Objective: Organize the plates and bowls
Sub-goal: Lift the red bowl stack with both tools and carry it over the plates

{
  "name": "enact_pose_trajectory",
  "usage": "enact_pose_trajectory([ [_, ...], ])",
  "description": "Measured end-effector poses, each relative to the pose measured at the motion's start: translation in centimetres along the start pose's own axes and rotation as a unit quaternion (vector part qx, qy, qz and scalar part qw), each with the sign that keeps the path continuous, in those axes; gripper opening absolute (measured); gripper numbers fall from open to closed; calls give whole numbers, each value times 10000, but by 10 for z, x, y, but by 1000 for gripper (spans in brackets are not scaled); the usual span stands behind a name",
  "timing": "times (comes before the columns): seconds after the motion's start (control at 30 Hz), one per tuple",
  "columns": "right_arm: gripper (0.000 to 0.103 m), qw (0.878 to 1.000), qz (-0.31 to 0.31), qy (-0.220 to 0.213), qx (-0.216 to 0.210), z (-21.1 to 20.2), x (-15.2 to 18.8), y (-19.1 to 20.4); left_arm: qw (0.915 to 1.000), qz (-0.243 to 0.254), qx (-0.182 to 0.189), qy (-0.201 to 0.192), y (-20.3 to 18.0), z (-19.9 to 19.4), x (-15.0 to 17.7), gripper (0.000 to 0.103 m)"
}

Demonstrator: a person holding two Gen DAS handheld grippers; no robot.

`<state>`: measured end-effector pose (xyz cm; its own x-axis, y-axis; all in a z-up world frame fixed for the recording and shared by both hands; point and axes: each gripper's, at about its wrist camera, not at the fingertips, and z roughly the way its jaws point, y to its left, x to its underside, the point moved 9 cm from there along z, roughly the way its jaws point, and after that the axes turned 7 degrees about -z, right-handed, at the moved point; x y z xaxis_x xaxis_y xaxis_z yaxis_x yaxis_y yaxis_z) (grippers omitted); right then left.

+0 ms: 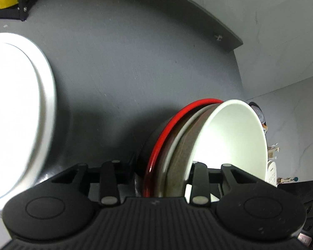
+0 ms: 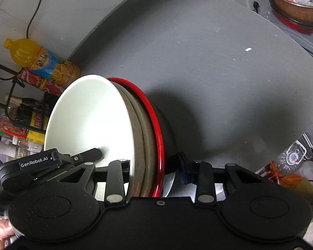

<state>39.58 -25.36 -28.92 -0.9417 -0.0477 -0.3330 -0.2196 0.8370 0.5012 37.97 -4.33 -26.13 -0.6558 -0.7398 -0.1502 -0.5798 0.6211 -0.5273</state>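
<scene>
Going left to right from the right hand's side, a black rack [image 2: 2,95] is packed with packets whose print is too small to read; an orange drink bottle [image 2: 42,61] with a blue label lies against it, its writing blurred. The only legible text is "GenRobot.AI" on the left gripper [image 2: 114,159], which nips the near rim of the white bowl [image 2: 89,114]. That bowl nests in three others, four in all: white innermost, a brown one [image 2: 138,137], a grey-rimmed one [image 2: 145,125], and a black one with a red rim [image 2: 154,114] outermost, the stack tipped on edge over the grey table [image 2: 219,73]. The right gripper [image 2: 156,173] pinches the stack's near edge, fingers on either side. At the far right a copper-coloured pot [image 2: 298,6] holds wrapped packets. From the left hand's camera one large white plate [image 1: 20,114] sits at the table's left, well apart from the stack, which the left gripper also clamps there
</scene>
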Motion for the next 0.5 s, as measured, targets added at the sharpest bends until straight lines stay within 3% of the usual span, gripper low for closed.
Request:
enact_pose_trajectory([
  [0.5,34,9986,-356,30,-395,10,-12,87,9978,-328,35,-570,64,-86,-36,36],
])
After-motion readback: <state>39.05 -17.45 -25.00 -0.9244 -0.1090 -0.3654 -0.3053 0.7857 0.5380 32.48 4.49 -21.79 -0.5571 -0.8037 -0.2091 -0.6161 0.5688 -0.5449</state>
